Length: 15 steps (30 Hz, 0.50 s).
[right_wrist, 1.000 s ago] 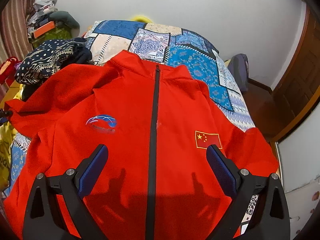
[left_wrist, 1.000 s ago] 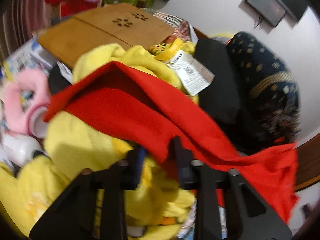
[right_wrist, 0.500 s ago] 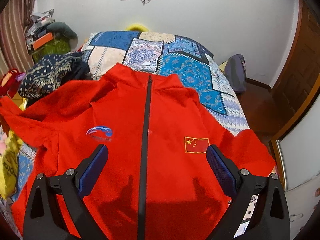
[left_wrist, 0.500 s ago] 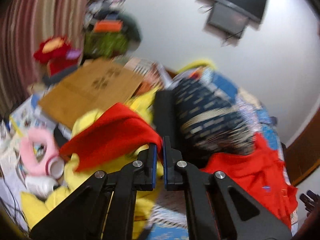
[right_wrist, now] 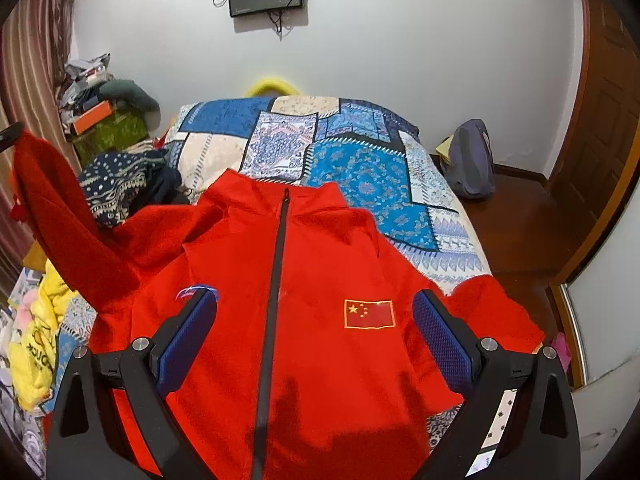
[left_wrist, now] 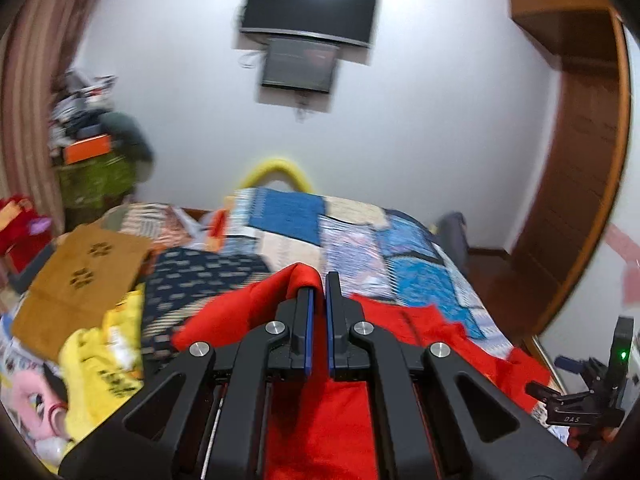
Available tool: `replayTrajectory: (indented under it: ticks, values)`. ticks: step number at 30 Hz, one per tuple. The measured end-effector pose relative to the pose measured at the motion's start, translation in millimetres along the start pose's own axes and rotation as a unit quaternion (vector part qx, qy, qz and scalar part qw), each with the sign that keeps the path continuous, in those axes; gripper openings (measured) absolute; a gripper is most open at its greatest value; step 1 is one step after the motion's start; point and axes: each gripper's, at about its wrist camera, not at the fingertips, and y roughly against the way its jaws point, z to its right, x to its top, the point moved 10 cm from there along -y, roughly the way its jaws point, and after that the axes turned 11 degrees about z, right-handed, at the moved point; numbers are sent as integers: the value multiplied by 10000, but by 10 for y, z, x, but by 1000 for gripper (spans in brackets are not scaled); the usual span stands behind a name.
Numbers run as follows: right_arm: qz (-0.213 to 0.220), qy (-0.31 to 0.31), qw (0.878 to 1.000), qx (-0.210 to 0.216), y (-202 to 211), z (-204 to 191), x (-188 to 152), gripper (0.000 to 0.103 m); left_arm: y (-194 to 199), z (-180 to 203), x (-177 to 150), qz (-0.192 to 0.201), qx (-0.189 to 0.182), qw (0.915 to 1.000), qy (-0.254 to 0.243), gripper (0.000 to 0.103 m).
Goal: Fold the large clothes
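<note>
Between the blue pads of the left gripper, low centre of the left wrist frame, a fold of red cloth is pinched tight, jaws nearly together on it. That cloth is the sleeve of the red zip jacket, and in the right wrist frame it rises as a long red band up the left edge, lifted clear of the bed. Lower down in that same frame, the right gripper hangs above the jacket's chest with its jaws spread wide, holding nothing, one pad by the blue logo and the other beside the flag patch. The jacket lies front up, zipped, spread over the patchwork bedspread, its other sleeve trailing off toward the lower right. A dark patterned garment and yellow clothing crowd the left of frame.

Judging from this, the sleeve fold is underway. To do it well, carry the sleeve across the chest in a flat arc, keep it taut, and let the free gripper press near the shoulder seam so the body does not drag. Release only once the cuff lies flat.
</note>
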Motion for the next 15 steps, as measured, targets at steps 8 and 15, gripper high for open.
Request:
replayTrajectory:
  ticks: [8, 15]
  values:
    - [-2, -77, 9998, -161, 47, 293, -42, 98, -439, 1170, -586, -873, -898, 9893, -752, 4]
    - [-145, -148, 9990, -389, 60, 614, -185, 98, -543, 1996, -1408, -1728, -1620, 9600, -1496, 4]
